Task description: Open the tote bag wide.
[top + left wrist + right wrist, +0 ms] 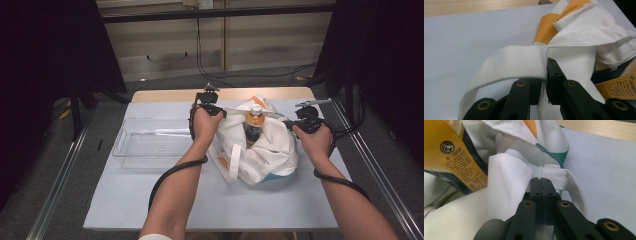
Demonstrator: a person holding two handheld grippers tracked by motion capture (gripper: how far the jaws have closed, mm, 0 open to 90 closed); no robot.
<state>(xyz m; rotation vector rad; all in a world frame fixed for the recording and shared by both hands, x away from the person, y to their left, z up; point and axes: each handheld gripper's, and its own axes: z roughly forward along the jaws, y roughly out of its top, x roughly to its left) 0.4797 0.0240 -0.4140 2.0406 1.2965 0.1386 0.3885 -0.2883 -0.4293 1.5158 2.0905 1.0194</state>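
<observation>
A white cloth bag [265,150] with orange and teal patches lies on the table, and a bottle [254,122] with an orange label stands in its mouth. My left gripper [220,111] is at the bag's left rim. In the left gripper view its jaws [544,77] pinch the white fabric where the strap [511,65] joins, and the strap lies over one jaw. My right gripper [290,122] holds the right rim. In the right gripper view its jaws [540,182] are tight together on the hem, with the bottle [451,152] close at the left.
A clear plastic tray [145,142] lies to the left of the bag on the pale table cover [200,200]. Bare wood shows at the table's far edge [165,95]. Metal rails run along both sides of the table.
</observation>
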